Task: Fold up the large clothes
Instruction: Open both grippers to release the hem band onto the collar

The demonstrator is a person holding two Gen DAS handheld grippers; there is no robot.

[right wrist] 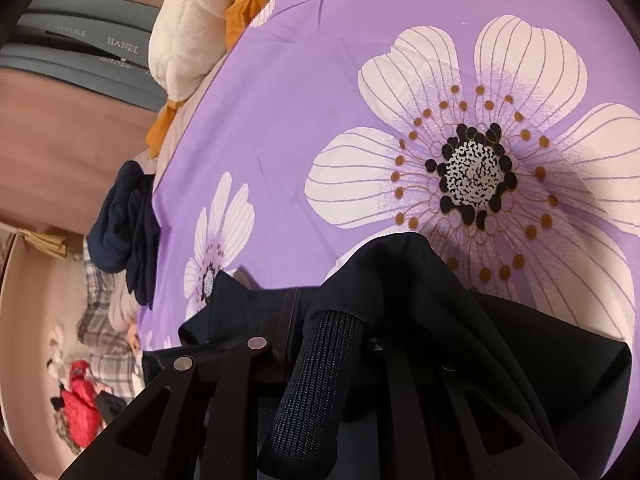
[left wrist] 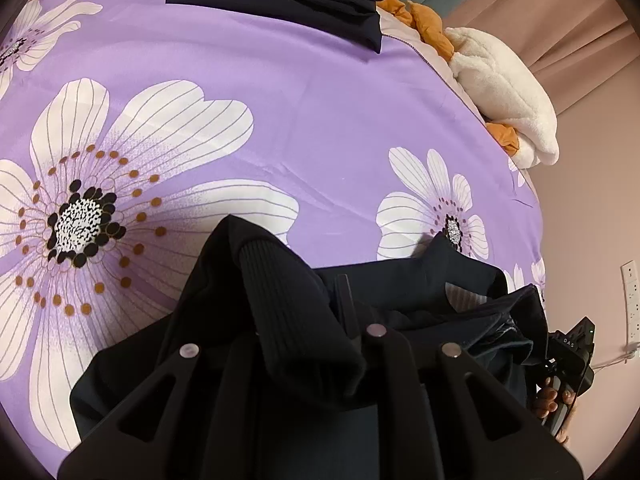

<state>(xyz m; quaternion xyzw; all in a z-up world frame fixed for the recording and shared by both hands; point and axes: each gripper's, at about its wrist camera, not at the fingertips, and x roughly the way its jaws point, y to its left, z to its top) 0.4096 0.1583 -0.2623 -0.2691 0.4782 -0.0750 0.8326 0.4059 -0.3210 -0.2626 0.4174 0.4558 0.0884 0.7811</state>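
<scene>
Dark navy garment [left wrist: 400,292] – bunched, lifted at bottom centre of left wrist frame, ribbed cuff [left wrist: 288,304] hanging forward. Right wrist frame, bottom centre – same cloth draped, cuff rolled into tube.

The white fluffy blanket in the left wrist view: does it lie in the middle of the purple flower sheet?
No, the white fluffy blanket lies bunched at the right edge of the purple flower sheet, not in its middle.
</scene>
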